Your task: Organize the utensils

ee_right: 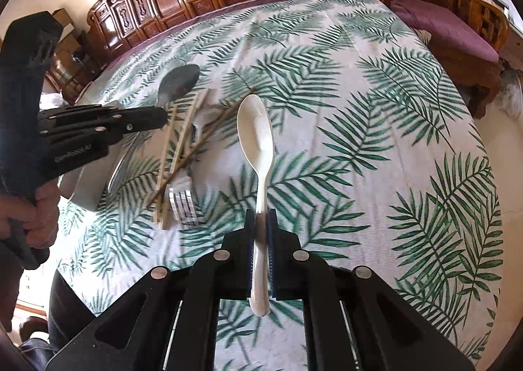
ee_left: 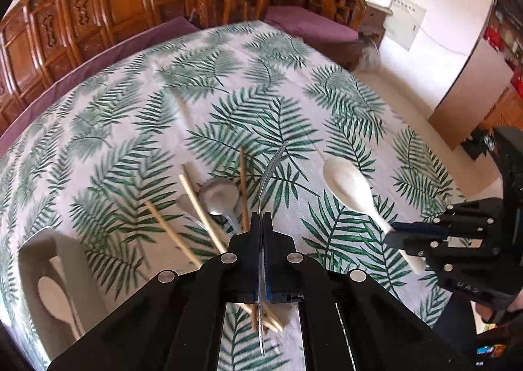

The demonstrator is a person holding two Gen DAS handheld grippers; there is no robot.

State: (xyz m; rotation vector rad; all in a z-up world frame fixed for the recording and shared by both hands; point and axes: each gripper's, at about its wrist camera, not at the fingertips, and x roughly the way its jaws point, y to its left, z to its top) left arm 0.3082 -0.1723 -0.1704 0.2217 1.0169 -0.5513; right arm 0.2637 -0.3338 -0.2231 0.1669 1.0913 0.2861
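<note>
Fork (ee_right: pixel 183 205) visible only from right claw (ee_right: pixel 261 217)

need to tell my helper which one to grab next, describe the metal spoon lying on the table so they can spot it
Start at the table with the palm-leaf cloth and find the heap of sticks near the grey tray. The metal spoon lies in that heap, bowl up, with pale chopsticks crossing beside it. It is the only grey, shiny spoon there; the others are white, one held in the right tongs.
</note>
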